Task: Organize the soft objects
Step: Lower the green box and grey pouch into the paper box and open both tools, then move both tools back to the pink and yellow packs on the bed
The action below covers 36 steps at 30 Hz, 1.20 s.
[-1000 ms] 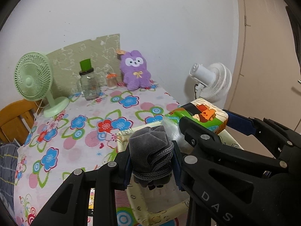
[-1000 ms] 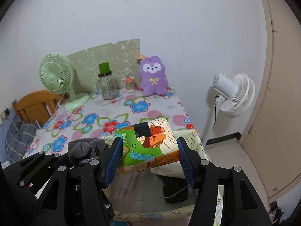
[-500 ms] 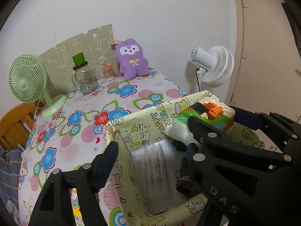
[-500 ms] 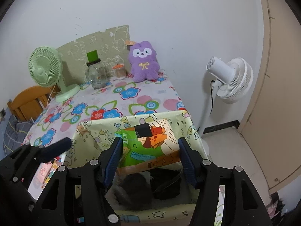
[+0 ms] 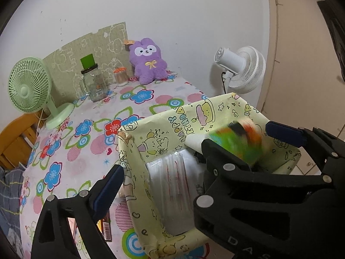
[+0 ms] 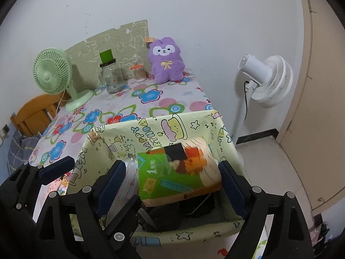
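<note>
Two grippers over yellow cartoon box (image 6: 228, 133): left gripper (image 5: 159, 172) now wide & empty, sock dropped in; right gripper (image 6: 172, 179) w/ jaws apart, green pack (image 6: 179, 177) falling in.

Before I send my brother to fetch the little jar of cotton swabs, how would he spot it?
Look to the far end of the flowered table, against the wall. There, between the glass jar and the purple plush rabbit, stands the swab jar. It is the smallest thing there, with an orange lid.
</note>
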{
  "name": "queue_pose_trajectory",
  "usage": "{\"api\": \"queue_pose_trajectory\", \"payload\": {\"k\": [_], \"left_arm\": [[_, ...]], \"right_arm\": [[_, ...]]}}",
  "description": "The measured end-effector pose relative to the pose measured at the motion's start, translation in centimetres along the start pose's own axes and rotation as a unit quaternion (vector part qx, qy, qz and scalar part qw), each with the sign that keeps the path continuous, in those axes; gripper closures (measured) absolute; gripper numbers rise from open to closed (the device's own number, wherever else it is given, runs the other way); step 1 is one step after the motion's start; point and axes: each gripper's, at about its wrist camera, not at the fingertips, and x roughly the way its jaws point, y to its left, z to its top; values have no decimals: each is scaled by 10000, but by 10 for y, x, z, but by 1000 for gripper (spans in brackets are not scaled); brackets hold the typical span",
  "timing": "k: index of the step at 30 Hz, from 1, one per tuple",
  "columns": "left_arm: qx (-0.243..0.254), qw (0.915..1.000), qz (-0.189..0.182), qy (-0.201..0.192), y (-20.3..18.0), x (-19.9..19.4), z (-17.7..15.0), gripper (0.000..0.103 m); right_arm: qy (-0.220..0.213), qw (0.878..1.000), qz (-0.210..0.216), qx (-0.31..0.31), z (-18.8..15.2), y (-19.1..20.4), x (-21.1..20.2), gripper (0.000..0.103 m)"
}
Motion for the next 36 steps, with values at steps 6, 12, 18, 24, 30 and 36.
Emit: {"api": "queue_pose_trajectory", "payload": {"k": [6,12,18,24,30,36], "left_arm": [[-100,9999,-19,-121,8,-13,-3,5],[-179,9996,73,-224,21,-26,-6,5],[-315,9990,132,-288,39,-36,-9,5],[-413,9981,186,-425,58,-50,-13,5],[-499,9970,294,-521,76,-61,-19,5],[-620,9955,370,-611,95,-70,-26,5]], "right_arm": [[-182,9997,-124,-111,0,11,-13,7],[-244,9996,-73,-102,0,25,-24,7],[-346,9993,-39,-124,0,44,-35,7],[-457,9988,29,-164,0,65,-45,7],[-541,9983,80,-213,-1,86,-51,7],[-613,9975,120,-339,-2,107,-56,7]]}}
